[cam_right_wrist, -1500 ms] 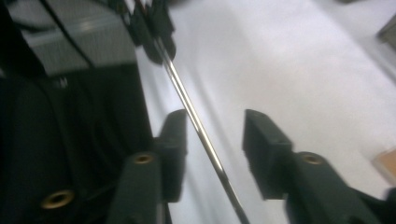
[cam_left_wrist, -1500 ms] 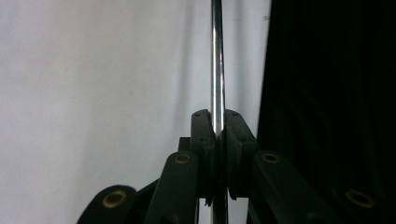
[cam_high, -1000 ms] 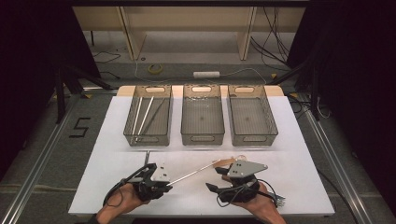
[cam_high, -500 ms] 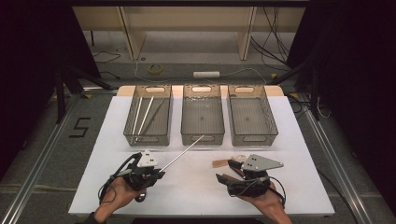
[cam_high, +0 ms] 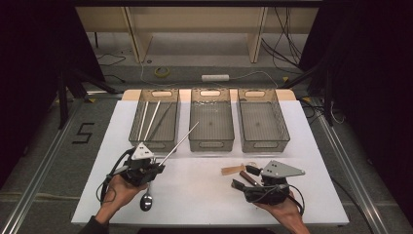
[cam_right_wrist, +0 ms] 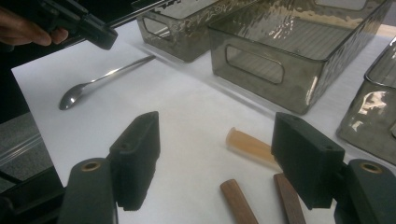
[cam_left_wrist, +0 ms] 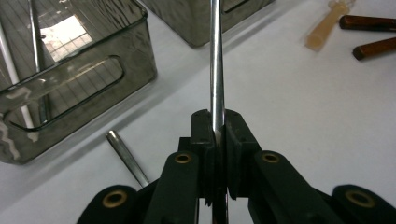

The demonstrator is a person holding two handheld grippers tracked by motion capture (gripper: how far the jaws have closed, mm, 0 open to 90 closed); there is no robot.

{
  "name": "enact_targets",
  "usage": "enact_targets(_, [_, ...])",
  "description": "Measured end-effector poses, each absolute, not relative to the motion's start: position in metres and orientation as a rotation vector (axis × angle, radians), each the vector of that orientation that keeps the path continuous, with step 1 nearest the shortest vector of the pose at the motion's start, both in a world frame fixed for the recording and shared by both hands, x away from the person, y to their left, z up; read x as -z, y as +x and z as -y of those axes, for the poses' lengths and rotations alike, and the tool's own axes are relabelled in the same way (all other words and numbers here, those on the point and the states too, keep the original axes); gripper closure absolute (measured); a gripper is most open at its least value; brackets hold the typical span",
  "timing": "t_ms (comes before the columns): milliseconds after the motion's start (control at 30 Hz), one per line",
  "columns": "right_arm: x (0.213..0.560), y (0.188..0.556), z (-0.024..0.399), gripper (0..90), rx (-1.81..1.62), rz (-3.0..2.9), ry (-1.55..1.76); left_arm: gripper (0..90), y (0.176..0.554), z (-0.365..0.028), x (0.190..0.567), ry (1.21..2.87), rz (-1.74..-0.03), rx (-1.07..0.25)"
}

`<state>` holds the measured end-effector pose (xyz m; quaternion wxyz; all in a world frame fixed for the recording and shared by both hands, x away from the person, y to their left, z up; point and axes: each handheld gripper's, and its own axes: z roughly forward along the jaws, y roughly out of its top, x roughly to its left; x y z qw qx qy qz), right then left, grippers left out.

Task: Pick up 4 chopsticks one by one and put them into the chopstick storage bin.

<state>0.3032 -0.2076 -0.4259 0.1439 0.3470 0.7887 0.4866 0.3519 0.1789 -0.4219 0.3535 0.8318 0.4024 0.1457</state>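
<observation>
- The metal rod [cam_left_wrist: 216, 60] is clamped in my left gripper [cam_high: 155, 168], jaws shut tight on its lower end, so it juts up toward one o'clock over the front edge of the left bin [cam_high: 156, 141], which already holds similar sticks [cam_high: 148, 119]; I judge it is headed there.
- I grip it low so the free length can tip into the bin first.
- My right gripper [cam_right_wrist: 217, 163], at about four o'clock from the rod, stands wide open with nothing between its pads; its jaws have just been opening.
- Just ahead of it lie two brown wooden handles [cam_right_wrist: 238, 201] and an amber plastic piece [cam_right_wrist: 250, 145], likely next to sort.
- A spoon [cam_high: 146, 201] lies on the white table [cam_high: 204, 195] at six o'clock below my left hand.
- The middle bin [cam_high: 210, 117] and right bin [cam_high: 262, 119] look empty.
</observation>
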Motion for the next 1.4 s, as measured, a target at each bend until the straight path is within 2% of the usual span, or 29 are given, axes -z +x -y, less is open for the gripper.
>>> enact_targets(833, [0.428,0.294,0.216,31.2,-1.406,-2.267,1.005,83.1,0.454,-0.209,0.407,1.987,-1.309,-0.438])
enact_targets(1400, [0.429,0.294,0.215,31.2,-1.405,-2.278,1.001,83.0,0.490,-0.209,0.417,1.986,-1.391,-0.427])
